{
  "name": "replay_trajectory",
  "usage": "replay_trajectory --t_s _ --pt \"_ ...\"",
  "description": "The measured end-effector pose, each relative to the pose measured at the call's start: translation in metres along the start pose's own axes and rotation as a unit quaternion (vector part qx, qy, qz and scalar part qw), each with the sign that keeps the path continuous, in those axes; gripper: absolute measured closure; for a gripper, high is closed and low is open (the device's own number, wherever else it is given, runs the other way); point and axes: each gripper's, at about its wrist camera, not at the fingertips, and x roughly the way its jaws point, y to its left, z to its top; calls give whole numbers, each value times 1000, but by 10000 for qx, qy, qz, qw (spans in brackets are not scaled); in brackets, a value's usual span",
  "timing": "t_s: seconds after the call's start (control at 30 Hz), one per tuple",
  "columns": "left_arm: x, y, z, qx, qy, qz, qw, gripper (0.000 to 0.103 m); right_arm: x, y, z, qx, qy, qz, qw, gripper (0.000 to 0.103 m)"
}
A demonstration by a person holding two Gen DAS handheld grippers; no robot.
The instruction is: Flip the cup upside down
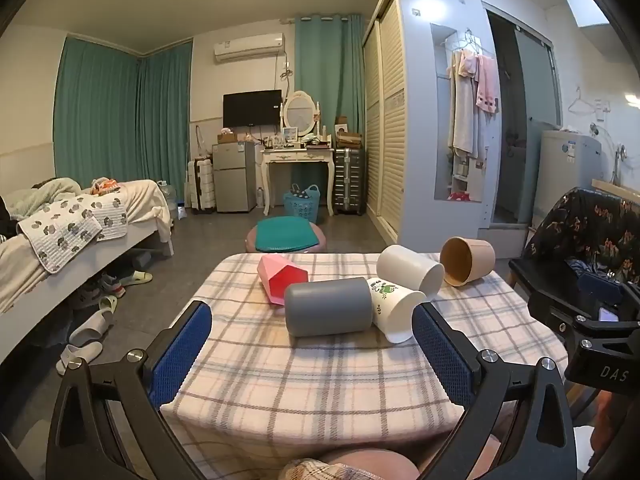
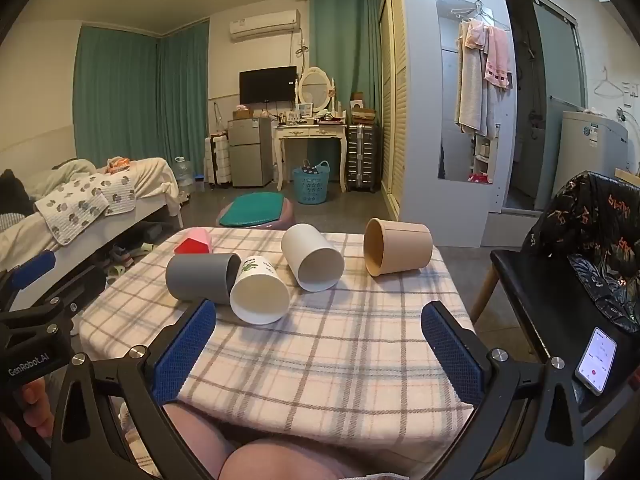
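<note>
Several cups lie on their sides on a checked tablecloth (image 1: pixel 320 384): a grey cup (image 1: pixel 328 307) (image 2: pixel 200 277), a white cup with a green print (image 1: pixel 394 310) (image 2: pixel 260 292), a plain white cup (image 1: pixel 409 269) (image 2: pixel 312 258), a tan cup (image 1: pixel 468 261) (image 2: pixel 398 252) and a pink faceted cup (image 1: pixel 282 278) (image 2: pixel 194 243). My left gripper (image 1: pixel 312 322) is open and empty, just short of the grey cup. My right gripper (image 2: pixel 318 318) is open and empty, near the printed cup.
A chair (image 2: pixel 568 248) with a dark floral cloth stands right of the table, a phone (image 2: pixel 596 360) on it. A stool with a green cushion (image 1: pixel 286 234) stands beyond the table. A bed (image 1: pixel 72 224) is at the left, slippers beneath.
</note>
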Motion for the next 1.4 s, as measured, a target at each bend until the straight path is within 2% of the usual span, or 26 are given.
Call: replay_trajectory --t_s 0.7,1.1,1.4 --pt "3 8 -6 -30 23 20 10000 0 2 -2 1 -8 131 16 9999 0" --pt "5 8 -7 -22 26 31 10000 0 2 13 -1 -76 141 1 9999 0" --pt "3 10 -5 -22 35 62 10000 0 6 5 -2 -83 176 65 9998 0"
